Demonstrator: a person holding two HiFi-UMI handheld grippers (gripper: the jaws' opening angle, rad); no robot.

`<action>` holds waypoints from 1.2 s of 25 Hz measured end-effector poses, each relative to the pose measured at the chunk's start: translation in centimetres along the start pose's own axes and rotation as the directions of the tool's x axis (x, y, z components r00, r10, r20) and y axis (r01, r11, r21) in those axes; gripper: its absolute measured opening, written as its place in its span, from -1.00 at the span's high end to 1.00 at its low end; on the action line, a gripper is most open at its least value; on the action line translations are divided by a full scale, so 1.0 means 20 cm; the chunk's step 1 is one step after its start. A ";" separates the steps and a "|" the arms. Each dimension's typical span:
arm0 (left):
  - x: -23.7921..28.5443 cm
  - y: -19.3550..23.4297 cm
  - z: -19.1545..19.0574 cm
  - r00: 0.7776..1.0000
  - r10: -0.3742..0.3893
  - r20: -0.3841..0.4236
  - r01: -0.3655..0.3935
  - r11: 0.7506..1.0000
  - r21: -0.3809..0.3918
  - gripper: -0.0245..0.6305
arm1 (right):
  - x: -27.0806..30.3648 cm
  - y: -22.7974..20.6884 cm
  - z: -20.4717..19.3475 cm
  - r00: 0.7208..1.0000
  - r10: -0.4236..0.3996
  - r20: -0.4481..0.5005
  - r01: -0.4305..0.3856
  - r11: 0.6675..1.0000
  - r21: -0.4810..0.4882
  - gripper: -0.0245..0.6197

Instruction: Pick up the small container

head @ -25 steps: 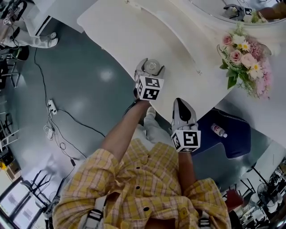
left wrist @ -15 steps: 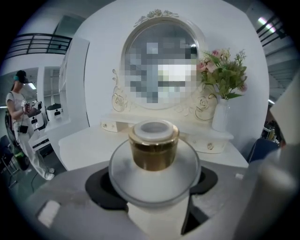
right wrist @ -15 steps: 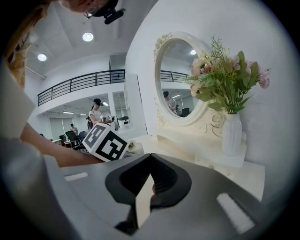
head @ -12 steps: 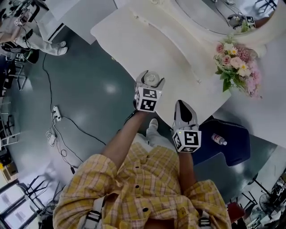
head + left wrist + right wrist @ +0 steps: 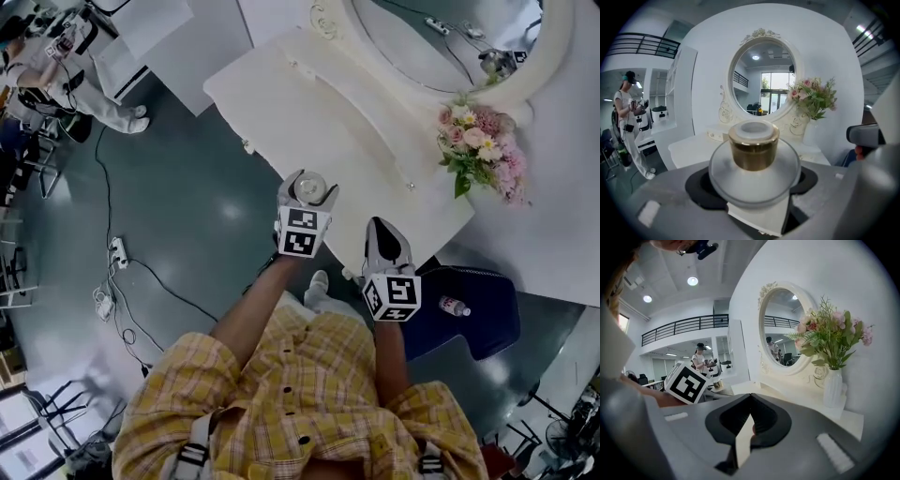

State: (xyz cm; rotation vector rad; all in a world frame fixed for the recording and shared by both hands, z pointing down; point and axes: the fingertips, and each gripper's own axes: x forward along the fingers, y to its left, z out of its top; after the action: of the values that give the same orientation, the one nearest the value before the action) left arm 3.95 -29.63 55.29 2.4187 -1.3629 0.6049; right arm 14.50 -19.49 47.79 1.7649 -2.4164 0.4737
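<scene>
White vanity point(image 5: 281, 94) behind; left hand-held gripper point(image 5: 754, 185) clamps round, gold-capped frosted container point(image 5: 753, 151).

dresser top point(image 5: 309, 103) open leftward; flowers point(image 5: 473, 141), mirror point(image 5: 441, 47) block right

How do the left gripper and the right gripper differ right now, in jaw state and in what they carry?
The left gripper has its jaws set wide; the right gripper has its jaws together.
The left gripper is clamped on the small container, a round jar with a gold band; the right gripper carries nothing.
In the head view, the left gripper reaches farther from the person than the right gripper.
Both point toward the mirror.
</scene>
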 end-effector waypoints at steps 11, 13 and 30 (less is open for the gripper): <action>-0.27 0.03 0.13 0.995 0.041 0.092 -0.040 0.999 -0.010 -0.13 | -0.08 0.08 0.15 0.999 0.015 0.052 -0.013 0.999 -0.045 0.92; -0.31 0.02 0.14 0.994 0.042 0.103 -0.041 0.999 -0.008 -0.13 | -0.10 0.09 0.16 0.998 0.016 0.054 -0.014 0.999 -0.048 0.92; -0.60 -0.01 0.31 0.975 0.040 0.220 -0.048 0.998 0.032 -0.13 | -0.16 0.20 0.28 0.993 0.071 0.098 -0.063 0.994 -0.085 0.92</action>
State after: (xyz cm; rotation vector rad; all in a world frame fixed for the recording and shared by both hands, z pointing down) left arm -0.02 -23.58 43.96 2.5539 -1.5066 0.3851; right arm 12.31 -17.20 40.82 1.7188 -2.5310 0.2932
